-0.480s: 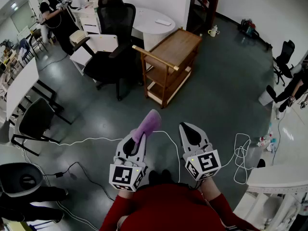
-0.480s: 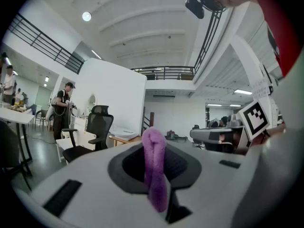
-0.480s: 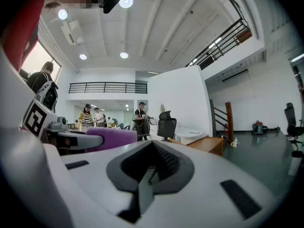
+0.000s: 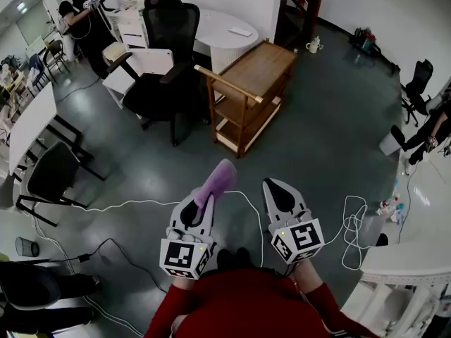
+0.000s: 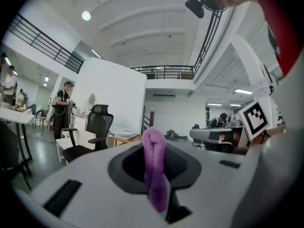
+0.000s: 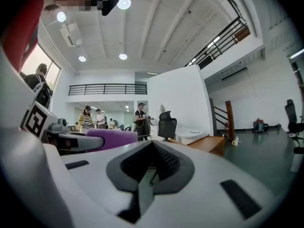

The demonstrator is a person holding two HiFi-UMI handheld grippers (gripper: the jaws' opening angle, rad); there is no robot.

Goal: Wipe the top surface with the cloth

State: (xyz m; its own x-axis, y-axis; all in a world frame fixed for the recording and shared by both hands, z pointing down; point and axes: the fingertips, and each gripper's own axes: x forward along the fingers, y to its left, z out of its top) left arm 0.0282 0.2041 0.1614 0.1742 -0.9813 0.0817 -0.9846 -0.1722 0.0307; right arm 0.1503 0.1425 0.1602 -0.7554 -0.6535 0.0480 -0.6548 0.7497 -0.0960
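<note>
My left gripper (image 4: 199,201) is shut on a folded purple cloth (image 4: 215,182), which sticks out past its jaws. In the left gripper view the cloth (image 5: 154,167) stands pinched between the closed jaws. Beside it my right gripper (image 4: 280,192) is shut and holds nothing; its jaws meet in the right gripper view (image 6: 153,169), where the cloth (image 6: 111,138) shows at the left. A wooden cart (image 4: 250,94) with a flat top and lower shelves stands on the floor well ahead of both grippers. Both grippers are held close to my body, apart from the cart.
A black office chair (image 4: 163,62) stands left of the cart, a round white table (image 4: 227,32) behind it. White cables (image 4: 141,204) lie on the dark floor. A person (image 4: 79,16) stands far left. More chairs and desks line the left side.
Both grippers and the cloth hold the same place. The dark chair at the bottom left has shifted and a small bin shows there now.
</note>
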